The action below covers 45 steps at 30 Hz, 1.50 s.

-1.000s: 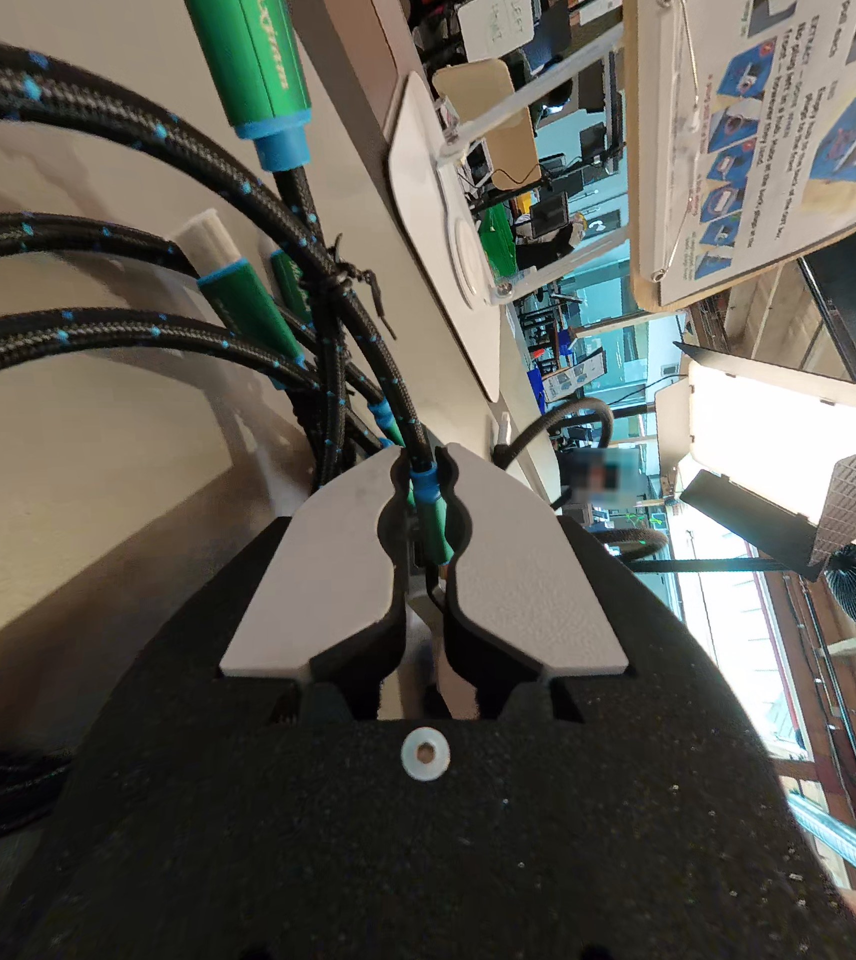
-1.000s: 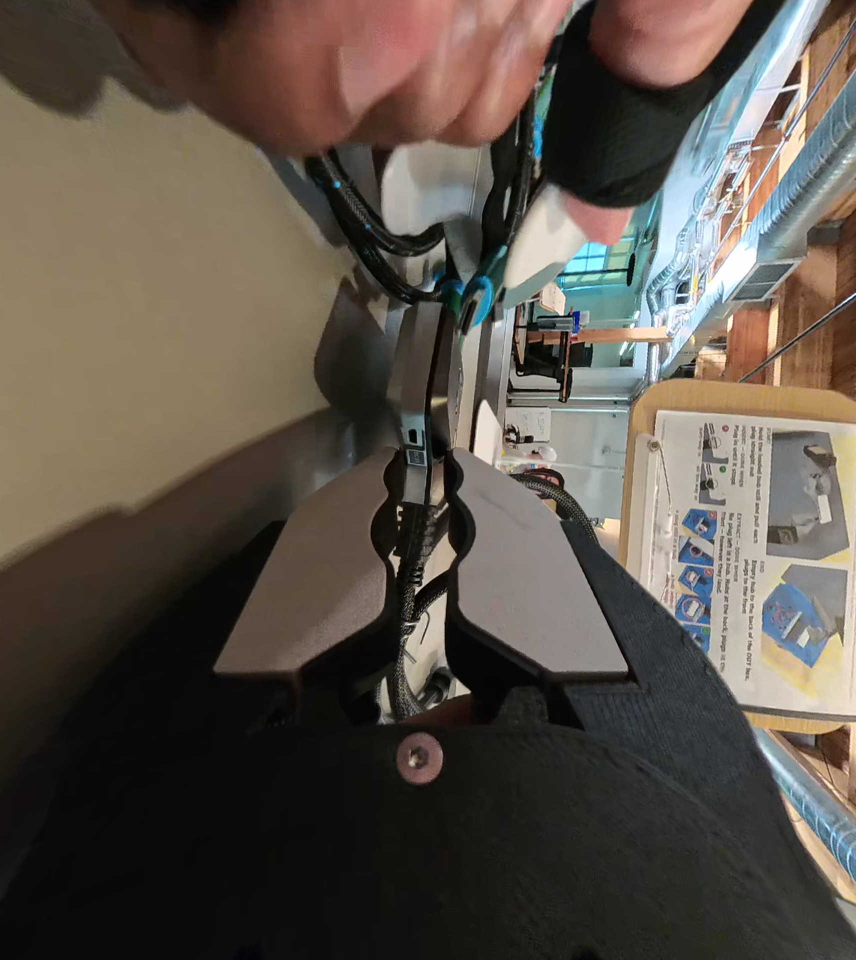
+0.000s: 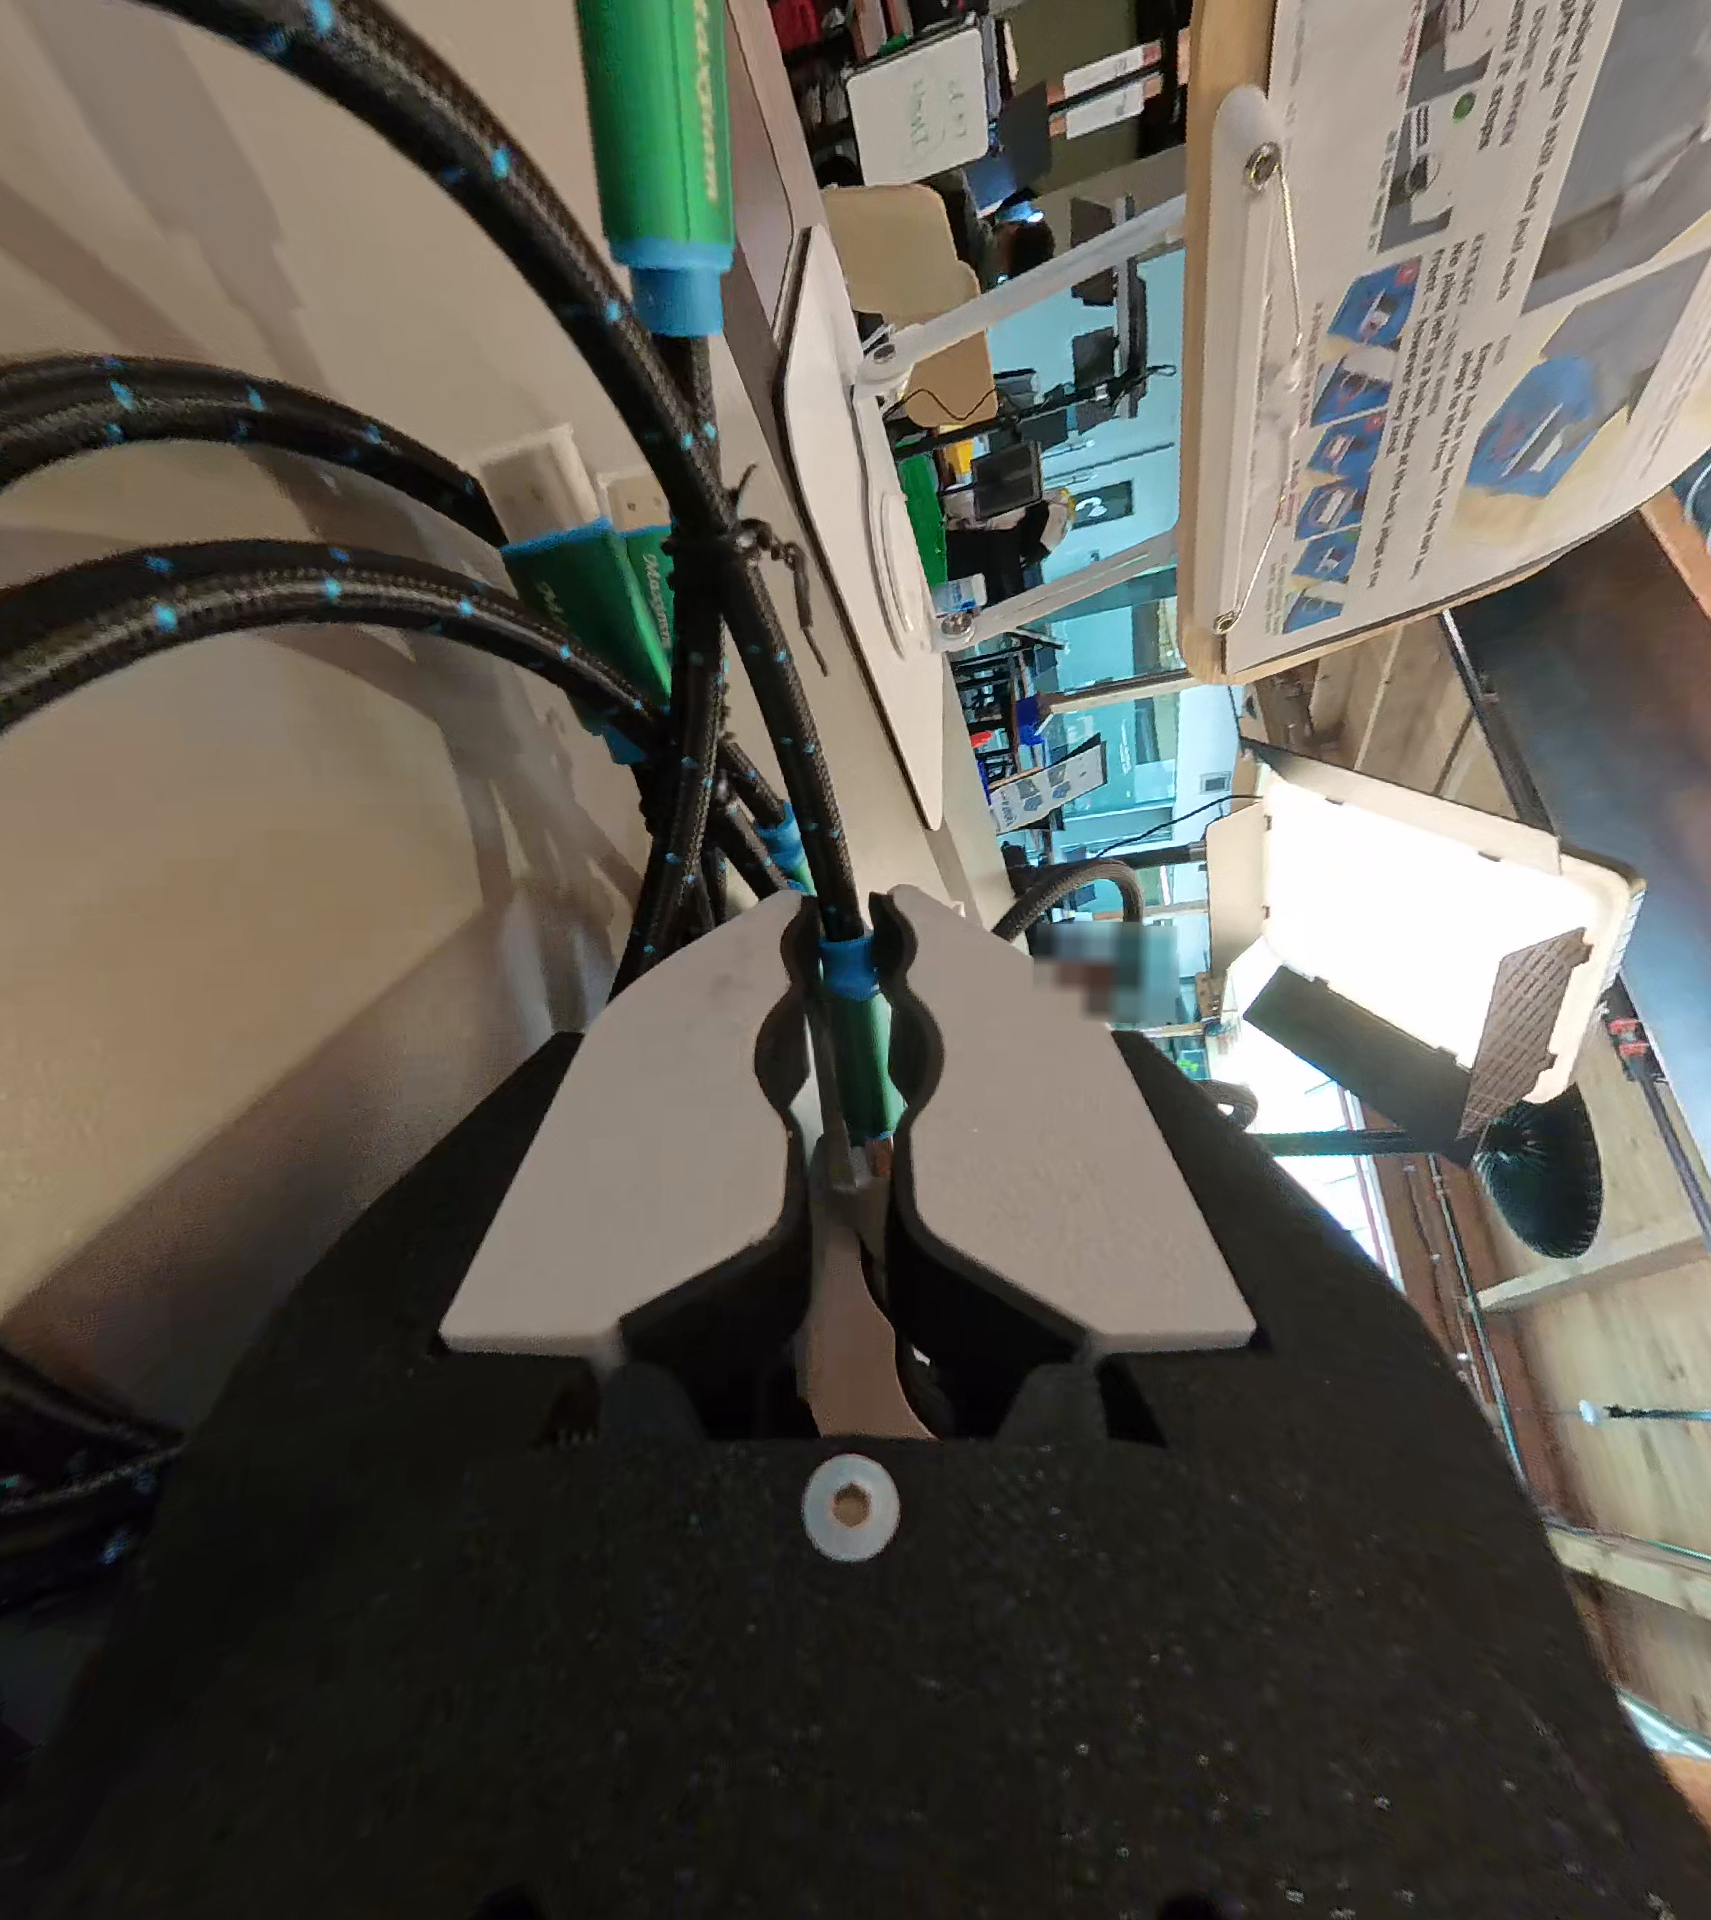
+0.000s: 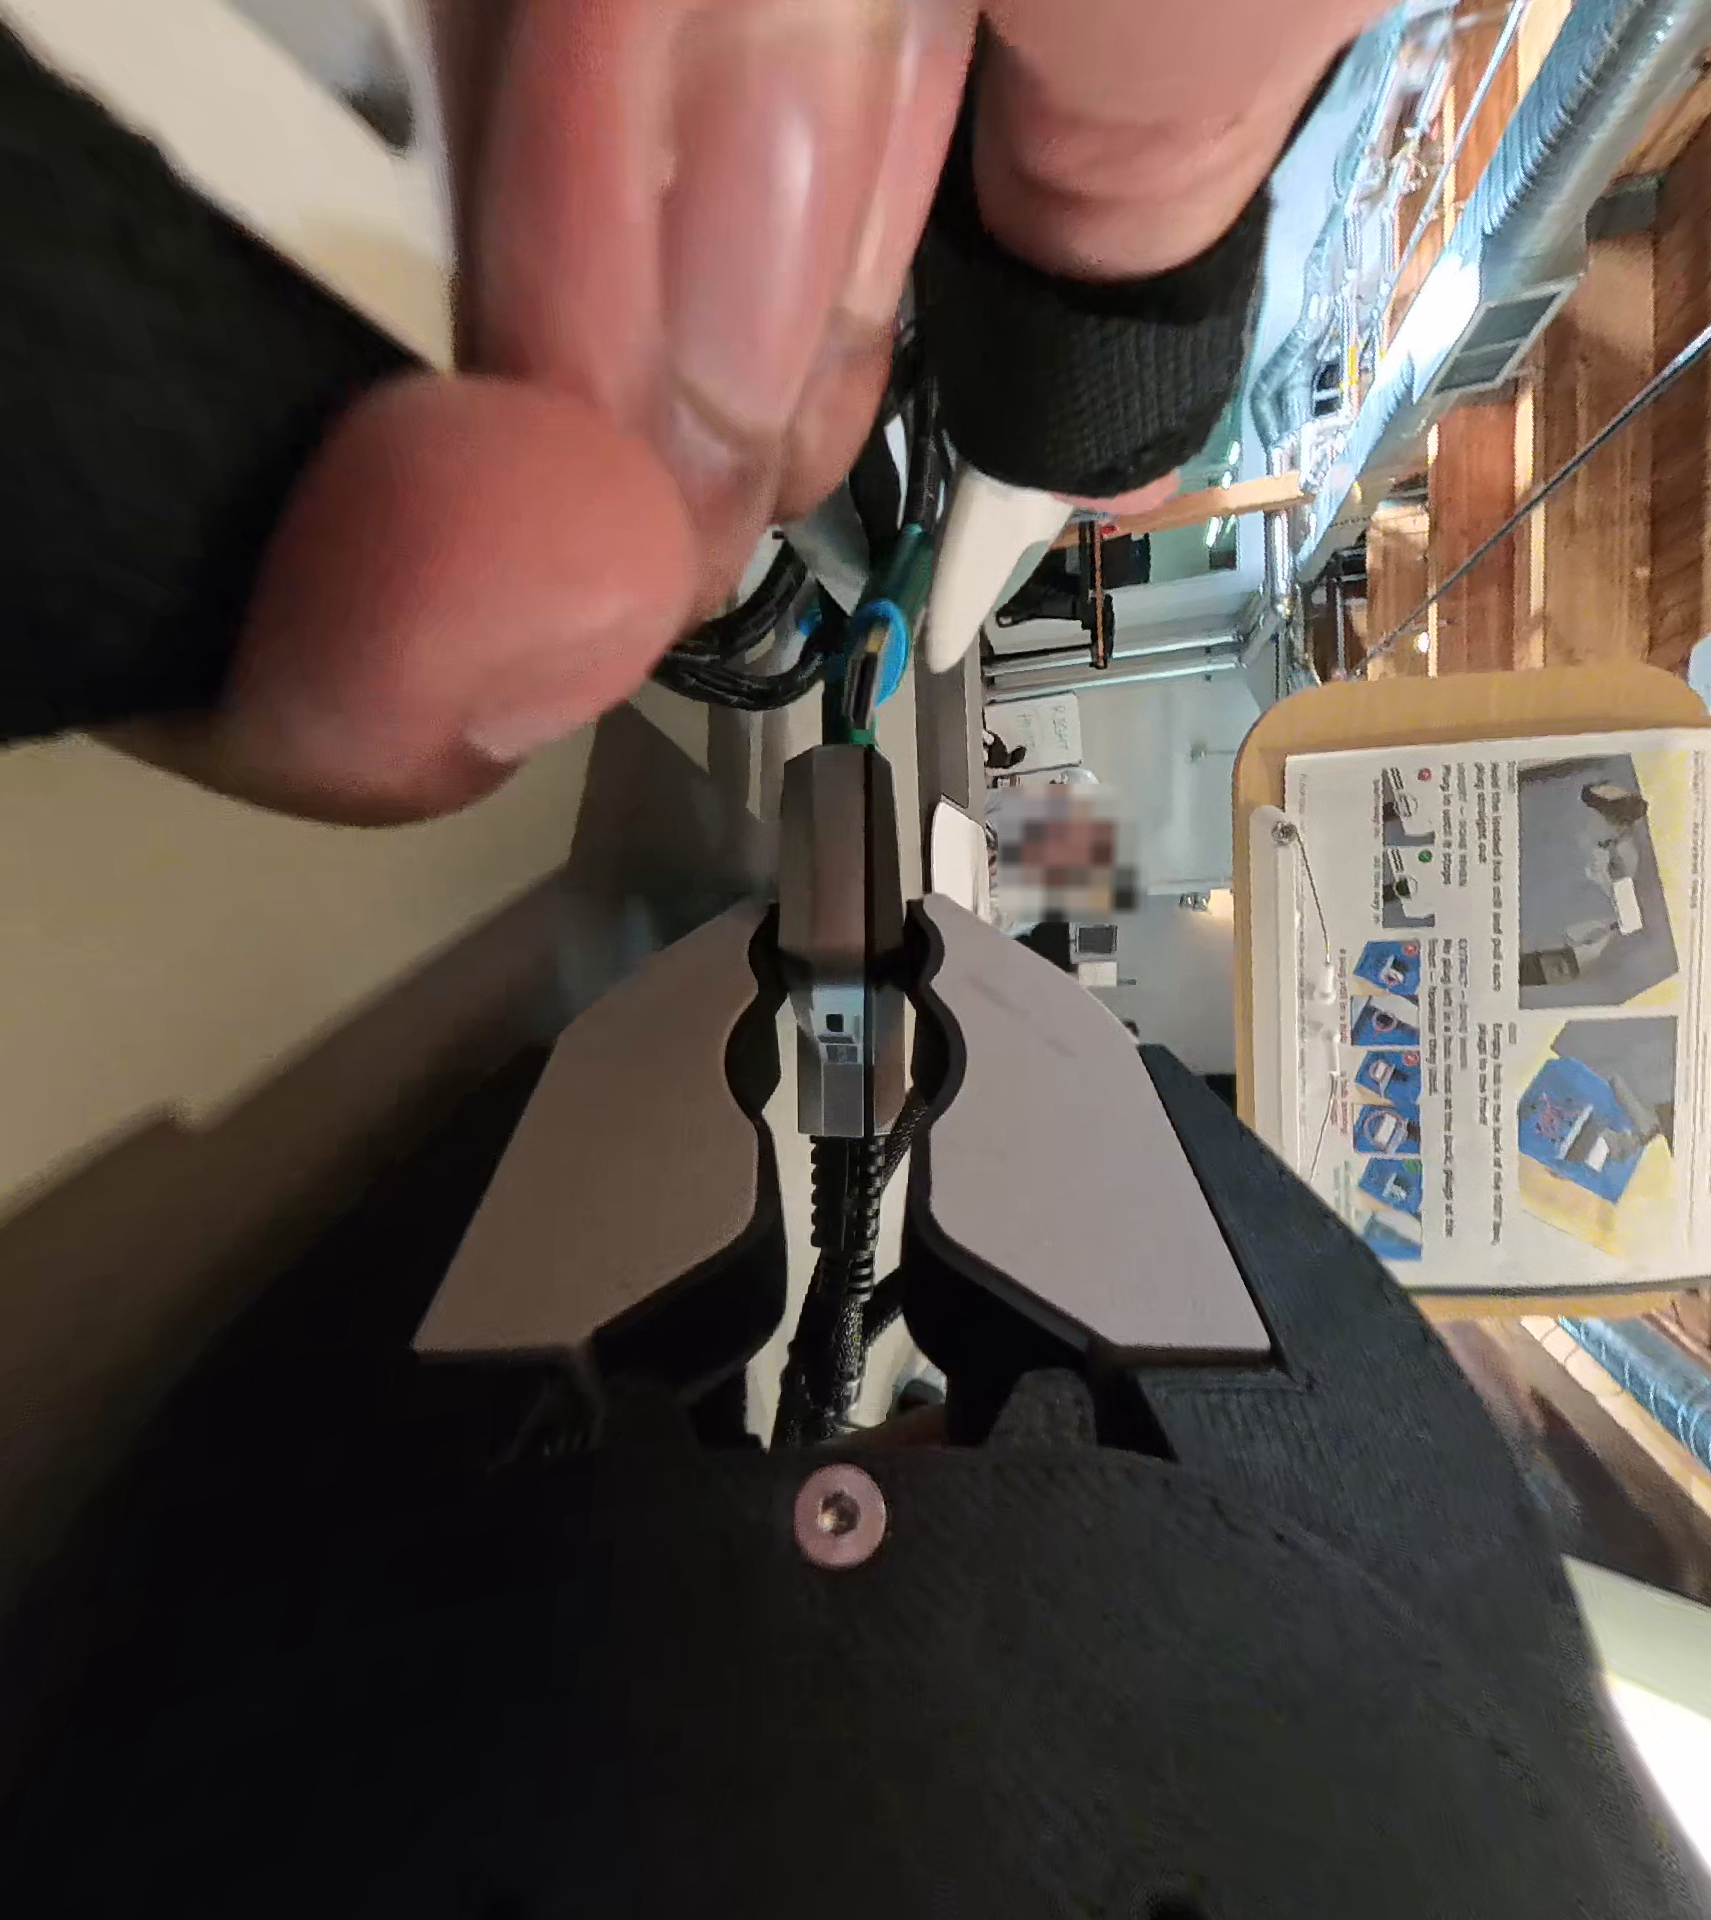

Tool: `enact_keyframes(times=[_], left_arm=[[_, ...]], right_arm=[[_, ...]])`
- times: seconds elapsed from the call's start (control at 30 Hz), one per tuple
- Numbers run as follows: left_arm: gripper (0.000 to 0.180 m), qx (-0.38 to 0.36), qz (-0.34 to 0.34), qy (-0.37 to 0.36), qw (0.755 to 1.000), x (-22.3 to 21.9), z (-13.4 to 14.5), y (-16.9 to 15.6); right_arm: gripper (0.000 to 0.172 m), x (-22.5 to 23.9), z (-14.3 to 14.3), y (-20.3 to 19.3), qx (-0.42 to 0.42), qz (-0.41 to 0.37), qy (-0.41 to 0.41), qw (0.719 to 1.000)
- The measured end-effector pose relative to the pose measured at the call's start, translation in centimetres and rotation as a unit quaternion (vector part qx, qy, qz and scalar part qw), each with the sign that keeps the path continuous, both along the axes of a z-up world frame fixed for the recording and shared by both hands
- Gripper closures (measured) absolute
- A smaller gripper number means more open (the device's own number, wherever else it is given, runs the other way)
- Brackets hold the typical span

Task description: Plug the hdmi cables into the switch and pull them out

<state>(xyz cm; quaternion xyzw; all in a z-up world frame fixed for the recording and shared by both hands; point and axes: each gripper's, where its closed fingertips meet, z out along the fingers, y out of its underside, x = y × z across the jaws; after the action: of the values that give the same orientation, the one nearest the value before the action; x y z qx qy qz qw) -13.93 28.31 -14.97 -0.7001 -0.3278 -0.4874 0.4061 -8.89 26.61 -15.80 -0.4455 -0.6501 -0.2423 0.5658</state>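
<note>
The left gripper (image 3: 849, 935) has its pale grey fingers (image 3: 685, 1091) drawn narrow around a slim green cable plug with a blue collar (image 3: 856, 1023); the dark pads press on it from both sides, and the plug's metal tip points back toward the gripper body. The black braided cable flecked with blue (image 3: 789, 748) runs forward out of the fingers into a bundle of like cables (image 3: 207, 623) looped over the cream-coloured bench (image 3: 155, 935). Just beyond lie several more green plugs with blue collars (image 3: 659, 156), some capped in white, and a black tie cinches the bundle (image 3: 726, 545). Farther along the bench stands a white stand with a flat base (image 3: 861, 582) bearing a wooden board with a printed, illustrated sheet (image 3: 1453, 343); a bright lamp panel (image 3: 1402, 914) glows behind.

The right gripper (image 4: 840, 940) clamps a grey metal rectangular hub (image 4: 835, 914) between its fingers (image 4: 643, 1122), pads pressed to both long sides. The hub's own black ribbed cable (image 4: 840, 1236) trails back between the fingers. At the hub's far end a green plug (image 4: 856, 717) sits at its port, gripped in turn by the left gripper's white fingertips. A person's hand in a black fingerless glove (image 4: 570, 364) fills the upper part of that view, blurred and close to the lens.
</note>
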Motion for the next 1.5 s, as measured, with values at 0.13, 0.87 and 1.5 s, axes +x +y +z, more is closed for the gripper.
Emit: enact_keyframes(times=[0.13,0.87,1.5], left_arm=[[0.171,0.004,-0.051,0.005,0.999,1.5,0.2,-0.8],[0.171,0.012,-0.077,0.016,0.997,3.3,0.0,-2.9],[0.171,0.001,-0.046,0.008,0.999,2.1,-0.1,-3.8]], right_arm=[[0.151,0.3,0.2,-2.0,0.003,0.0,0.01,1.0],[0.151,0.8,0.8,-5.5,0.006,0.025,0.042,0.999],[0.151,0.2,0.8,-6.4,0.005,0.042,0.043,0.998]])
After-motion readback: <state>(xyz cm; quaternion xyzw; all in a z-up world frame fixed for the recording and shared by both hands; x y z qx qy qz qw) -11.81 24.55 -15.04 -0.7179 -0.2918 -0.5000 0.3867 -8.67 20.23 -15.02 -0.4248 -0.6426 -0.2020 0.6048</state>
